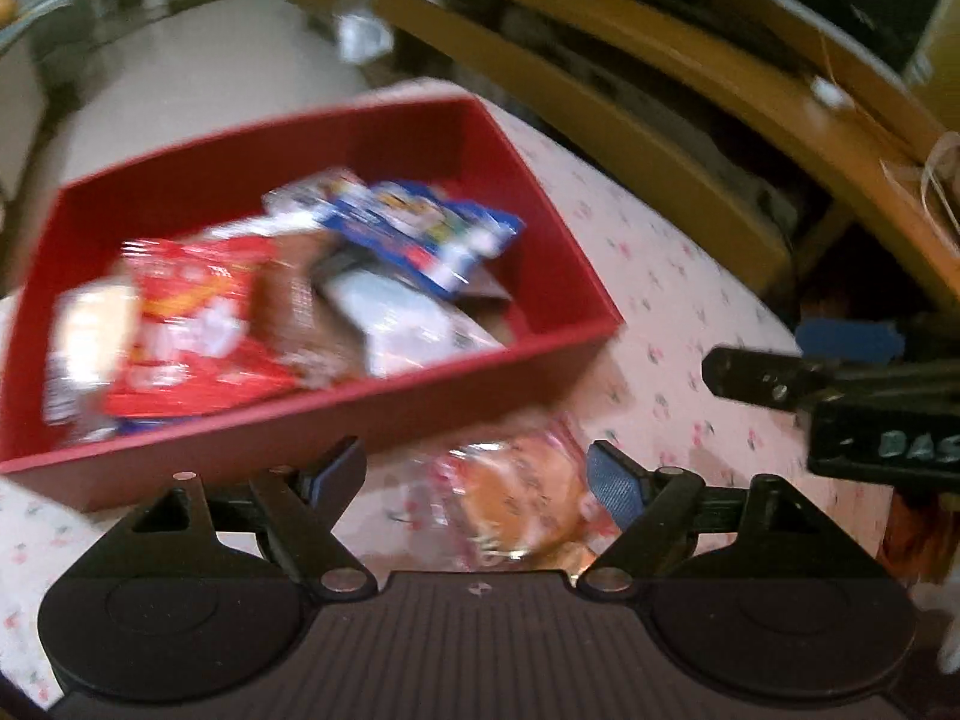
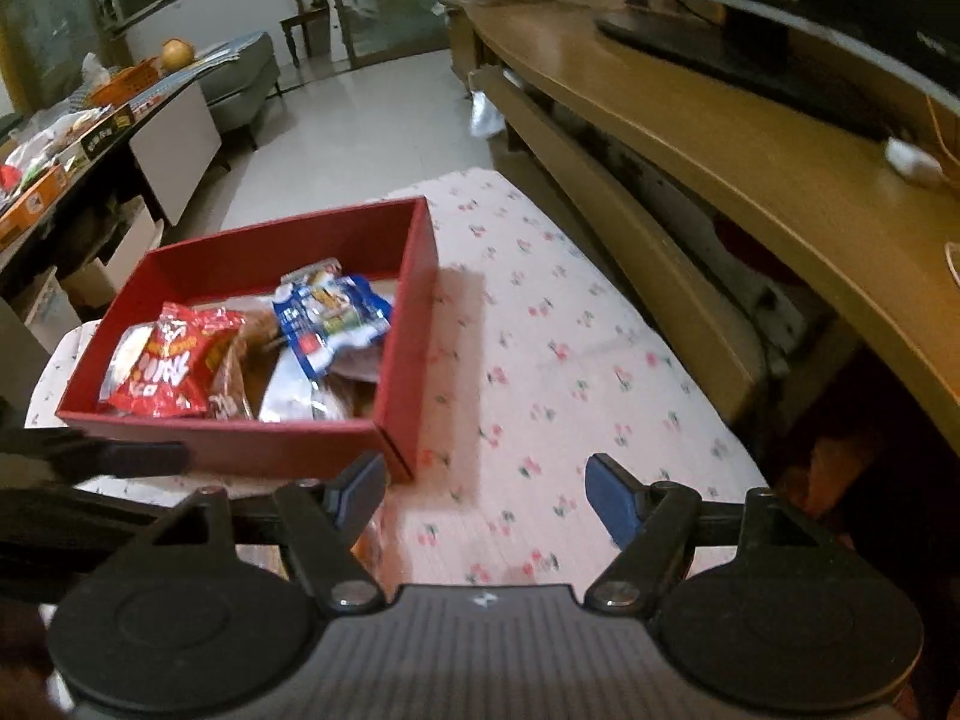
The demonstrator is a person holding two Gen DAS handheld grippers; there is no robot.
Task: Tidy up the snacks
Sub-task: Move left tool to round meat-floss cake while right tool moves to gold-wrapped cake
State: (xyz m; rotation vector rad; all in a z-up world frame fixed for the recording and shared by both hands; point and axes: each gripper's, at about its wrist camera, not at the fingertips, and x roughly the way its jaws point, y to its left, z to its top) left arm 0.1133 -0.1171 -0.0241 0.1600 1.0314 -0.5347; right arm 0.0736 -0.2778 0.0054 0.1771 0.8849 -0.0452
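Note:
A red open box [image 1: 384,414] stands on the cherry-print cloth [image 1: 690,300]. It holds several snack packs, among them a red bag [image 1: 192,324] and a blue packet [image 1: 420,234]. In front of the box's near wall a clear-wrapped bun [image 1: 522,498] lies on the cloth. My left gripper [image 1: 474,465] hangs open over the bun, a finger on either side and neither pad pressing it. My right gripper [image 2: 483,480] is open above bare cloth [image 2: 570,360], right of the box [image 2: 288,450], with nothing between its fingers. One of its fingers [image 1: 756,381] shows at the right edge of the left wrist view.
A long wooden TV stand [image 2: 720,138] with a lower shelf runs along the right, and a dark screen base [image 2: 720,42] sits on it. A cluttered side table [image 2: 90,120] stands at the left, pale floor [image 2: 360,120] lies beyond the cloth, and a chair [image 2: 306,0] is at the back.

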